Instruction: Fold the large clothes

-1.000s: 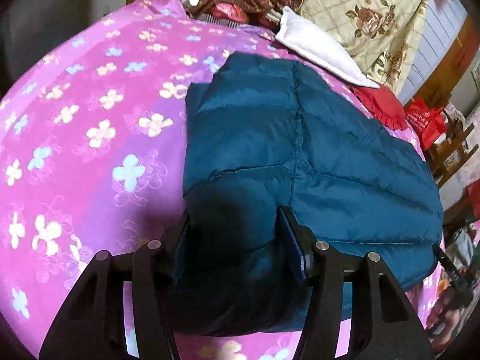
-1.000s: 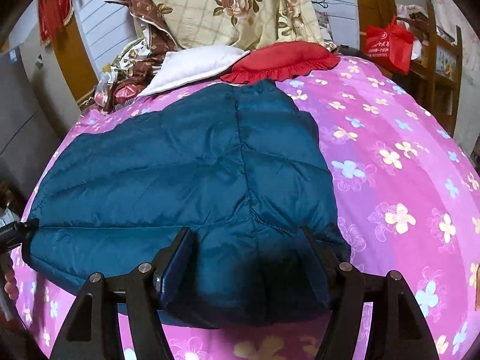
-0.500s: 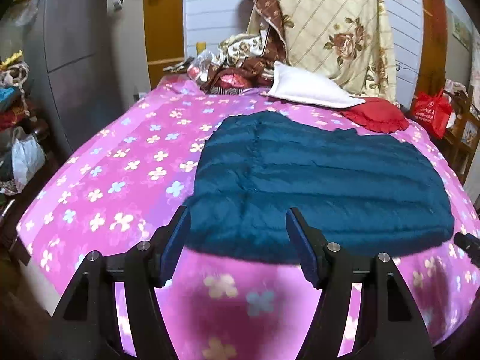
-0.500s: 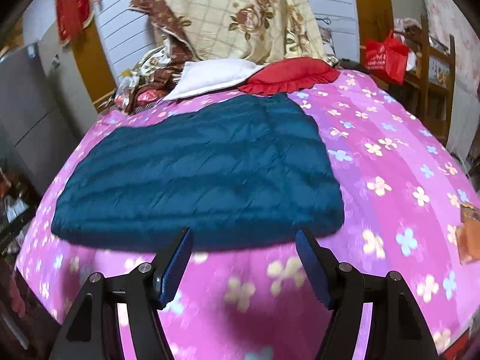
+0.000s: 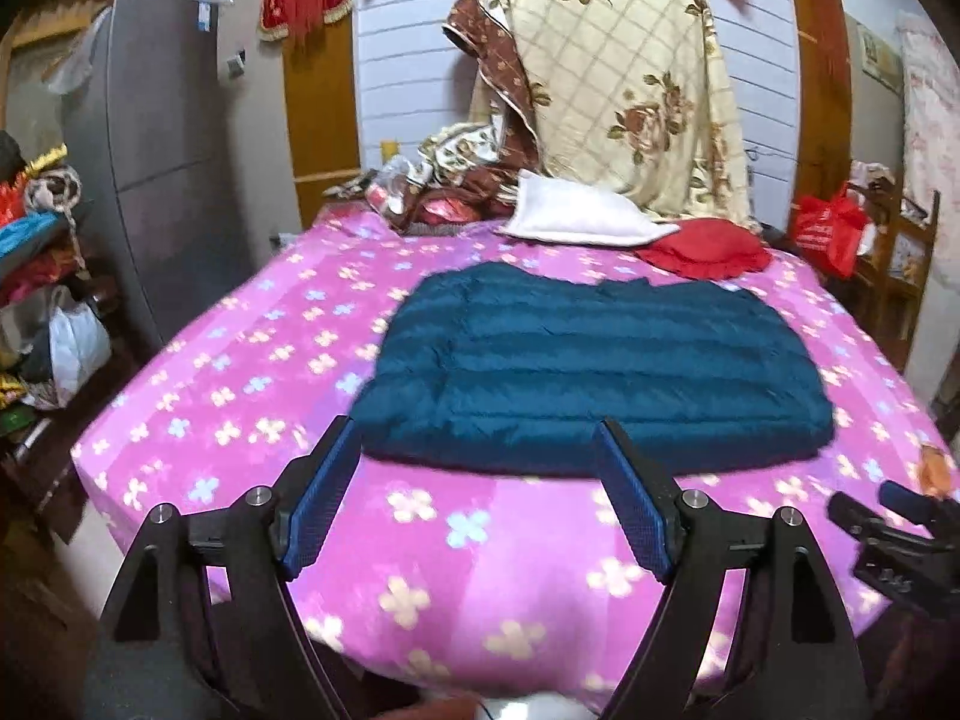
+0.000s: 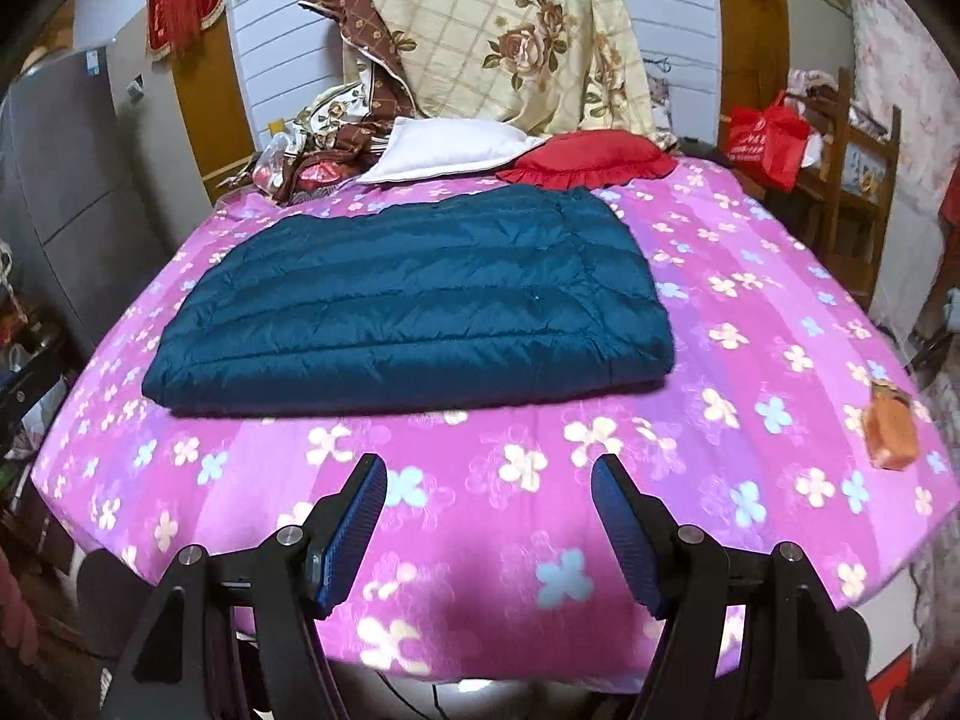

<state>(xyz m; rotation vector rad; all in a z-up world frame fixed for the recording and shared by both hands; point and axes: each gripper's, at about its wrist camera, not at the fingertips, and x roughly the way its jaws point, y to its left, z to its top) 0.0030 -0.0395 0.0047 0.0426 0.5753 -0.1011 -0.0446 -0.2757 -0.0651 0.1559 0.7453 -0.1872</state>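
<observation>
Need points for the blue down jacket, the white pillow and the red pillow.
blue down jacket point(image 6: 414, 306), right wrist view, middle of the folded quilted top.
white pillow point(image 6: 447, 147), right wrist view, centre of its upper face.
red pillow point(image 5: 705, 252), left wrist view, middle of the red fabric.

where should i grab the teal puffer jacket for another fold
Take the teal puffer jacket by its near corners, left gripper and right gripper coming low from the bed's front edge. It lies flat and wide, so that hem is probably closest.
</observation>
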